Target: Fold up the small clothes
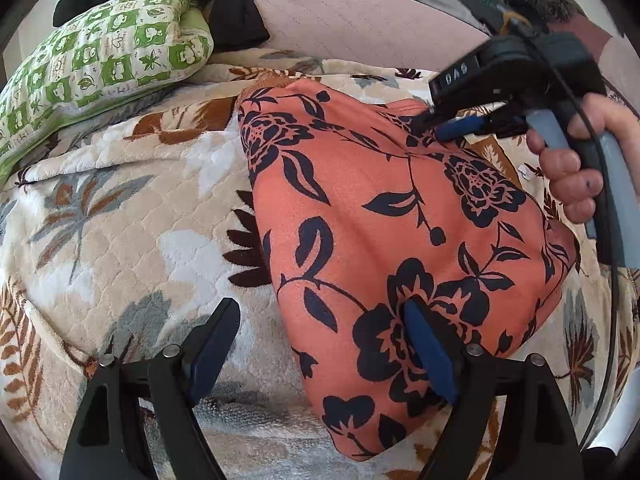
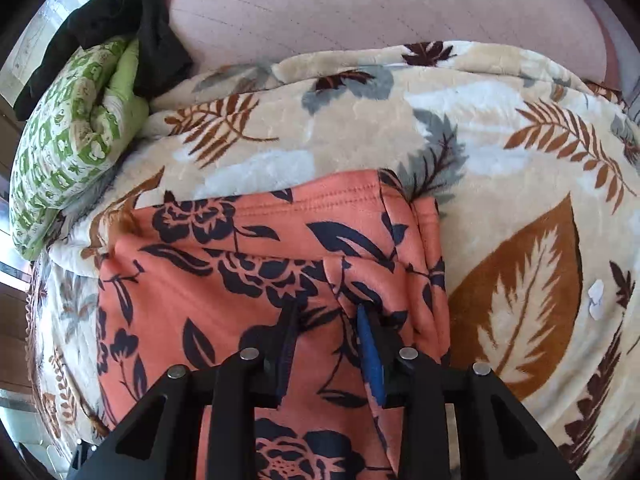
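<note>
An orange garment (image 1: pixel 380 220) (image 2: pixel 224 280) with a dark flower print lies on a leaf-patterned blanket (image 1: pixel 120 220) (image 2: pixel 500 140). My left gripper (image 1: pixel 320 306) is open wide at the garment's near left edge, with one finger over the cloth and the other over the blanket. My right gripper (image 2: pixel 327 308) (image 1: pixel 428 124) points down into the garment near its far right corner by the stitched hem. Its jaws stand narrow, with a puckered fold of the cloth pinched between them. A hand (image 1: pixel 568 168) holds its handle.
A green-and-white patterned pillow (image 1: pixel 100 60) (image 2: pixel 68 152) lies at the far left with a black cloth (image 1: pixel 224 4) (image 2: pixel 120 8) over it. A pink padded surface (image 1: pixel 360 20) (image 2: pixel 380 8) rises behind the blanket. Bare blanket stretches to the right of the garment.
</note>
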`<state>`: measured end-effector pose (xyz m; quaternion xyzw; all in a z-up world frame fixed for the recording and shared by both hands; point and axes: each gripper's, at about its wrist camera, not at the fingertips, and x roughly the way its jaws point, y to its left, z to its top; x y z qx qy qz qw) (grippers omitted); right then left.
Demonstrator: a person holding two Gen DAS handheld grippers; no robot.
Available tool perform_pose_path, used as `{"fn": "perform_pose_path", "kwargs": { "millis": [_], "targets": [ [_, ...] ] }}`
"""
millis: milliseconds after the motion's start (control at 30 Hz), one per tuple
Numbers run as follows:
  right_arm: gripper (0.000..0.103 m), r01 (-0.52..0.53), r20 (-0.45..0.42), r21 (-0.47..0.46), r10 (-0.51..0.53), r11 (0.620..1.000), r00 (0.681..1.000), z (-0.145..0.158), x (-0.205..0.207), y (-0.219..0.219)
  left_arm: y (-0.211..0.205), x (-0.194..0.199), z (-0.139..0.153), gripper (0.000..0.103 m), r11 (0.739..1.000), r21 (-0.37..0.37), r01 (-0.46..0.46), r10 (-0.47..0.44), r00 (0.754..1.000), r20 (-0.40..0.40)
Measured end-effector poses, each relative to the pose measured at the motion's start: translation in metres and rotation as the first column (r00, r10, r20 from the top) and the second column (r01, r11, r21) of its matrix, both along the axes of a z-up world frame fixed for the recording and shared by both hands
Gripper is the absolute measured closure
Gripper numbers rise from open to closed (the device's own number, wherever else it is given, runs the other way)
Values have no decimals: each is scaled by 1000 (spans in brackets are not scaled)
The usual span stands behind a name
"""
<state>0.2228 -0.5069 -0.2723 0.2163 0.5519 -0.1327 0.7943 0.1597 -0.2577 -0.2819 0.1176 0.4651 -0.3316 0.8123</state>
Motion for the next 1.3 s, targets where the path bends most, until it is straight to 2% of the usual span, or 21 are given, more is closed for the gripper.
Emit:
{"fn": "perform_pose_path", "kwargs": {
  "millis": [133, 233, 300, 367, 400, 500, 600, 733, 867, 933, 1033, 1100, 1300],
  "targets": [
    [69, -155, 162, 58, 144, 986, 976, 39, 13, 34, 1, 0, -1, 18, 1000, -9, -4, 3, 1000, -13],
    [69, -277, 222, 139, 242, 951, 944, 41, 33, 67, 1, 0, -1, 17, 1000, -8, -2, 2, 1000, -10],
    [69, -304, 157, 155, 280, 940, 947, 17, 51, 84, 0, 0, -1, 17, 1000, -6, -3, 3, 1000, -2],
    [72, -292, 35, 148, 291, 945, 956, -24, 66, 92, 0, 0, -1, 17, 1000, 4, -12, 12, 1000, 19],
    [72, -278, 58, 173, 271, 945, 961, -33, 67, 88, 0, 0, -1, 15, 1000, 4, -11, 10, 1000, 18],
    [72, -217, 118, 242, 194, 946, 974, -20, 54, 71, 0, 1, -1, 13, 1000, 5, -15, 15, 1000, 11],
    [70, -195, 143, 184, 170, 963, 975, 2, 22, 57, 0, 1, -1, 13, 1000, 4, -22, 22, 1000, 11],
    [70, -158, 209, 149, 125, 976, 970, 35, -41, 40, 0, -2, 0, 13, 1000, 10, -28, 28, 999, 25],
    [70, -90, 228, 116, 62, 989, 972, 48, -98, 35, -1, -7, 1, 13, 999, 19, -30, 29, 999, 44],
    [70, -41, 210, 142, 10, 989, 978, 40, -119, 35, -1, -9, 1, 13, 999, 19, -30, 29, 998, 48],
    [69, 31, 108, 170, -50, 985, 993, 0, -133, 35, 1, -9, 0, 12, 999, 22, -27, 26, 999, 47],
    [70, 62, 172, 161, -90, 985, 981, -5, -140, 37, 1, -10, 1, 12, 999, 22, -29, 28, 998, 51],
    [70, 85, 189, 174, -118, 981, 975, 5, -143, 33, 1, -9, 0, 10, 999, 24, -35, 34, 998, 48]
  ]
}}
